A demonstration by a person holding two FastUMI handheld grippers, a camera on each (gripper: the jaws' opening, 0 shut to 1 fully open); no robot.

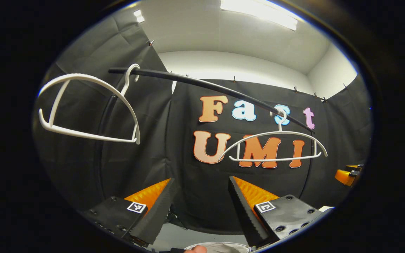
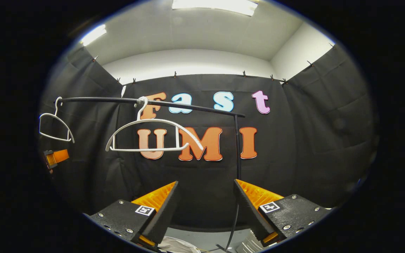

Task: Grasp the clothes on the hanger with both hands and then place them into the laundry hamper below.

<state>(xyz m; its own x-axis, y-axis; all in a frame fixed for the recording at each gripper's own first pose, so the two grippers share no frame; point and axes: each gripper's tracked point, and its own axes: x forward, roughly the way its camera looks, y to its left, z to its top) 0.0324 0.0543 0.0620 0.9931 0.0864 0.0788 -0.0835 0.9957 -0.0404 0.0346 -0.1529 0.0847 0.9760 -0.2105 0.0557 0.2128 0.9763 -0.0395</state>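
Spread tool (image 2: pixel 205 205) before black cloth wall (image 2: pixel 329 140)

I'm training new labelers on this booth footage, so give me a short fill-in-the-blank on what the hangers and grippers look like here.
1. The number of white hangers on the black rail is ____.
2. Both hangers carry ____ clothes.
3. The left gripper has its jaws ____.
4. The right gripper holds ____.

Missing words: two; no; open; nothing
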